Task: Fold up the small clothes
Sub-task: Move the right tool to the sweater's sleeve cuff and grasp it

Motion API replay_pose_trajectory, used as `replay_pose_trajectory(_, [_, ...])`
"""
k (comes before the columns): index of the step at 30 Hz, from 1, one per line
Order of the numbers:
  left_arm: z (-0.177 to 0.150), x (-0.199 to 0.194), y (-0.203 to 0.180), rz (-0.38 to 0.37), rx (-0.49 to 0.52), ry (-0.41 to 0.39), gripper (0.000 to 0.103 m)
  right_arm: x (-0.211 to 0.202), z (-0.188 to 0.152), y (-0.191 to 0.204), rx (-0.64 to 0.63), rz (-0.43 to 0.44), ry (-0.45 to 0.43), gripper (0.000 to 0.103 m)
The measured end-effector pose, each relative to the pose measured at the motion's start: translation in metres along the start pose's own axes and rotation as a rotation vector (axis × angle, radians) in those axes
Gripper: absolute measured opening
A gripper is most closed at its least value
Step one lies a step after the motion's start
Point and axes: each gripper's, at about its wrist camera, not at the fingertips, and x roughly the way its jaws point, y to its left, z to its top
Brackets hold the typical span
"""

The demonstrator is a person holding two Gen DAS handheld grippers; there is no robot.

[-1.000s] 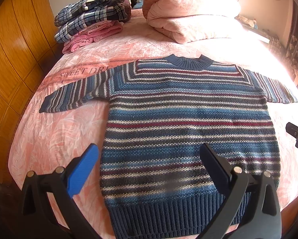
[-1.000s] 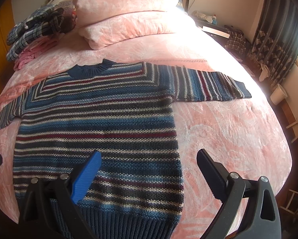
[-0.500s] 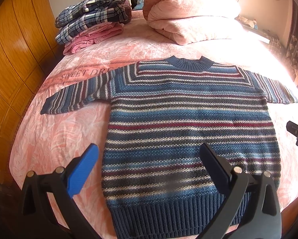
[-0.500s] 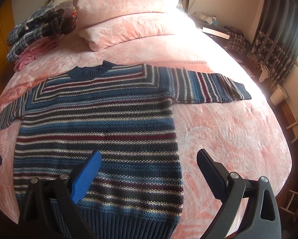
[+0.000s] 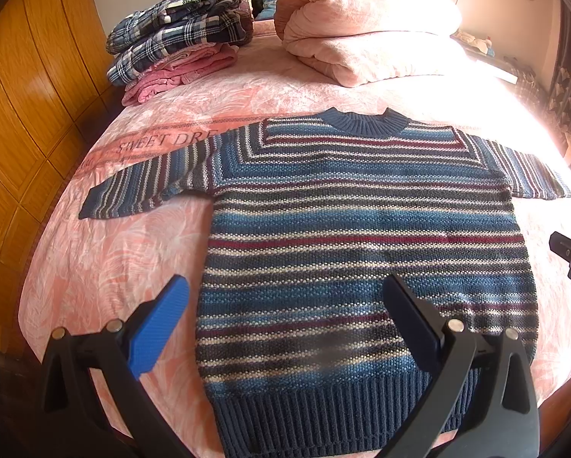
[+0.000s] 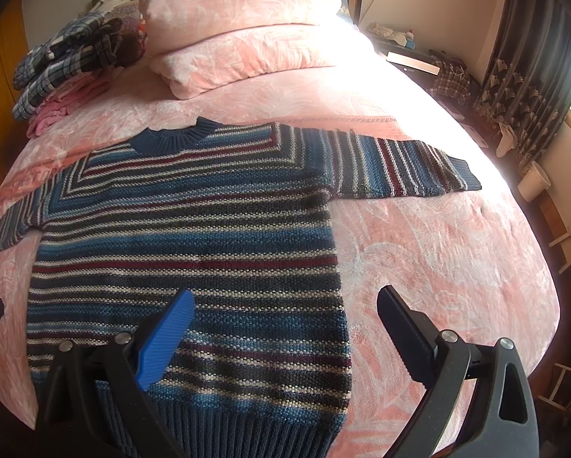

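Note:
A striped knit sweater (image 5: 361, 236) in blue, white and maroon lies flat and face up on the pink bed, collar away from me, both sleeves spread out sideways. In the right wrist view the same sweater (image 6: 193, 236) fills the left half, its right sleeve (image 6: 403, 168) reaching toward the bed's edge. My left gripper (image 5: 285, 286) hovers open above the lower left part of the sweater. My right gripper (image 6: 283, 297) hovers open above the sweater's lower right side seam. Neither holds anything.
A stack of folded plaid and pink clothes (image 5: 170, 49) sits at the far left of the bed (image 5: 94, 252). A rolled pink duvet (image 5: 369, 34) lies at the head. A wooden wardrobe (image 5: 14, 114) stands left; curtains (image 6: 522, 80) and clutter stand right.
Both views have drifted slightly back and down, so the sweater sits a little lower in frame. The sweater itself has not moved and both grippers stay open.

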Motion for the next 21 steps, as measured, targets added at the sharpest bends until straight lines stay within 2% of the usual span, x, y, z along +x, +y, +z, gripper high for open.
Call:
replay_pose_trajectory(10, [-0.001,0.003,-0.001,0.000,0.007,0.002,0.100,0.000,0.001,0.000,0.003,0.004,-0.002,0.097])
replay_pose_trajectory(13, [-0.001,0.018,-0.009,-0.024,0.044,0.020,0.100,0.009,0.002,-0.010,0.008,0.058,-0.028,0.099])
replay_pose_trajectory(15, [0.005,0.034,-0.017,-0.033,0.056,0.050,0.100,0.025,0.010,-0.025,0.016,0.083,-0.002,0.099])
replay_pose_trajectory(18, [0.023,0.056,-0.033,-0.058,0.050,0.047,0.100,0.054,0.030,-0.067,0.087,0.109,0.043,0.099])
replay_pose_trajectory(21, [0.052,0.073,-0.058,-0.079,0.049,0.020,0.100,0.085,0.060,-0.123,0.172,0.077,0.072,0.099])
